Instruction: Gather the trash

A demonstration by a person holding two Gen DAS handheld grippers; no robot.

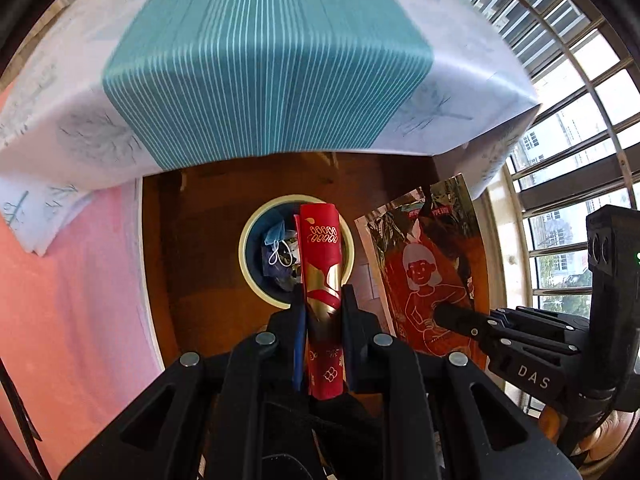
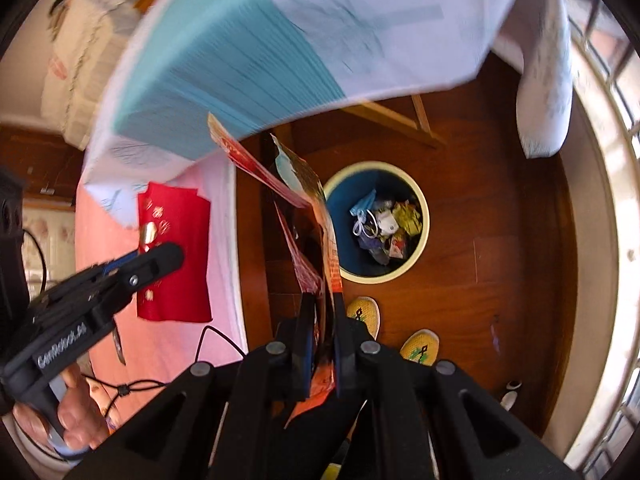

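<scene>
A: What does the left gripper (image 1: pixel 322 304) have between its fingers?

B: A red and gold packet (image 1: pixel 322 276), pinched flat — the jaws stand almost together, pressing on both faces of it. The packet sticks out past the fingertips, over the bin.

A: And the right gripper (image 2: pixel 322 312)?

B: Its jaws are as near together as they go, clamped on a red snack wrapper (image 2: pixel 316 224) that stands up crumpled beyond the tips. In the left wrist view the same wrapper (image 1: pixel 430 276) shows a white line drawing of a figure.

A: Where is the trash going?

B: Just beyond both sets of fingers stands a round bin (image 2: pixel 422 236) with a cream rim and blue inside, on the dark wooden floor (image 2: pixel 500 240). It already holds a blue face mask (image 2: pixel 362 206) and assorted wrappers. Two yellow shoes (image 2: pixel 364 314) show on the floor near it.

A: Farther out?

B: A table with a white and teal striped cloth (image 1: pixel 264 64) hangs over the scene — blurred — and barred windows (image 1: pixel 576 112) lie to the side.
</scene>
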